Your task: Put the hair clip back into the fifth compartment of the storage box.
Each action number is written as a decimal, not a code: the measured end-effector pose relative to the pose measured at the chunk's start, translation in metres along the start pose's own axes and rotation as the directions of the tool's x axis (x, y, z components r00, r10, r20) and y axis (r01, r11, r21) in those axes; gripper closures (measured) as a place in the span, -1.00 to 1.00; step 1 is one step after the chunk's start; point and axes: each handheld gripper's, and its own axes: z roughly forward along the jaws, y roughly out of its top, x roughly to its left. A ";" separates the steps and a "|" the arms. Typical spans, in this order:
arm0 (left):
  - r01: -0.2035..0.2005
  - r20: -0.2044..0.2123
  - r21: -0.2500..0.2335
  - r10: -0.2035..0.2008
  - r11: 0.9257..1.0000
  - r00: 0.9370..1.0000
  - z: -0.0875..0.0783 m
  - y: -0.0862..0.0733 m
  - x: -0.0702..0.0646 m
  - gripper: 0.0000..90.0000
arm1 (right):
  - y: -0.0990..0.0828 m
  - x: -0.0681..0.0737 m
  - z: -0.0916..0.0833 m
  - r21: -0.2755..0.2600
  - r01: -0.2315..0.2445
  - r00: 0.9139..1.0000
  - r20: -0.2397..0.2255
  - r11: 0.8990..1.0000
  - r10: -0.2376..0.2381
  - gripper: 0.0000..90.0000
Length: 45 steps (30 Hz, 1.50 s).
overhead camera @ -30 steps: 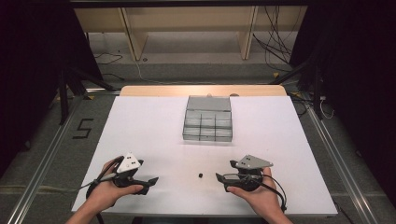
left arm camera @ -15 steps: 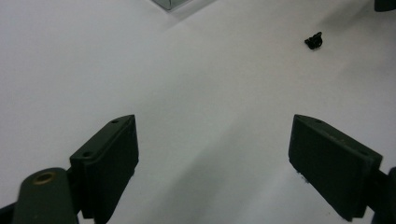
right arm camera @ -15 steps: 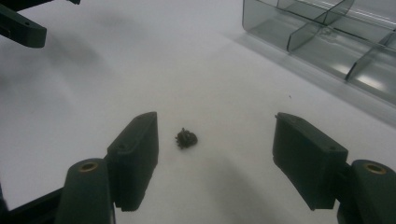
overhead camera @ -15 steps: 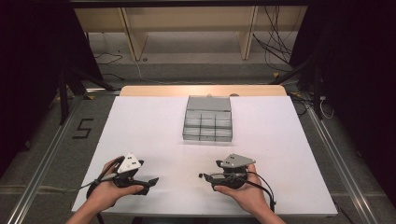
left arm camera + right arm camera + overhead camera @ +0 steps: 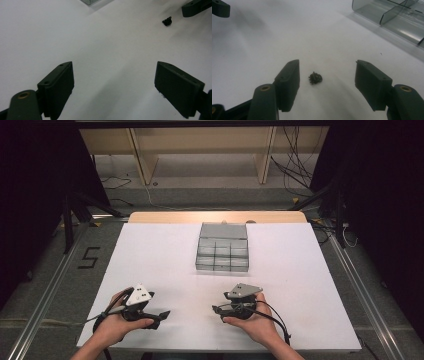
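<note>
The small dark part [image 5: 315, 77] lies on the white table [image 5: 150, 255], directly between the two jaws of the right tongs [image 5: 327, 82], slightly nearer the left-hand jaw as the right gripper view shows it. Neither pad touches it; the part rests free on the surface. The jaws have just been closing, yet a clear gap stands on each side of the part, so the right tongs count as open around it, not gripping.

The part is a compact, roughly round clump; no long axis can be made out, so the judgement is that no wrist turn is called for before the closure.

In the left gripper view the same part [image 5: 167, 21] sits well apart, far ahead and to one side of the left tongs [image 5: 113, 82], whose jaws stand wide with nothing between them. The right hand is plainly the nearer.

The clear compartment box [image 5: 223, 247] stands farther up the table, well apart from both hands.
</note>
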 end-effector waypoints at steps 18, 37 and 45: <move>-0.001 0.002 0.001 0.001 1.000 1.000 0.000 0.000 0.000 -0.65 | 0.003 0.001 0.019 0.083 0.050 0.998 -0.034 0.995 -0.048 0.09; -0.005 0.005 0.004 0.005 1.000 1.000 0.001 0.000 0.000 -0.65 | 0.004 0.009 0.022 0.099 0.129 0.992 -0.012 0.987 -0.128 0.46; -0.006 0.007 0.004 0.006 1.000 1.000 0.001 0.000 0.000 -0.65 | 0.003 0.009 0.023 0.091 0.120 0.993 -0.029 0.989 -0.118 0.69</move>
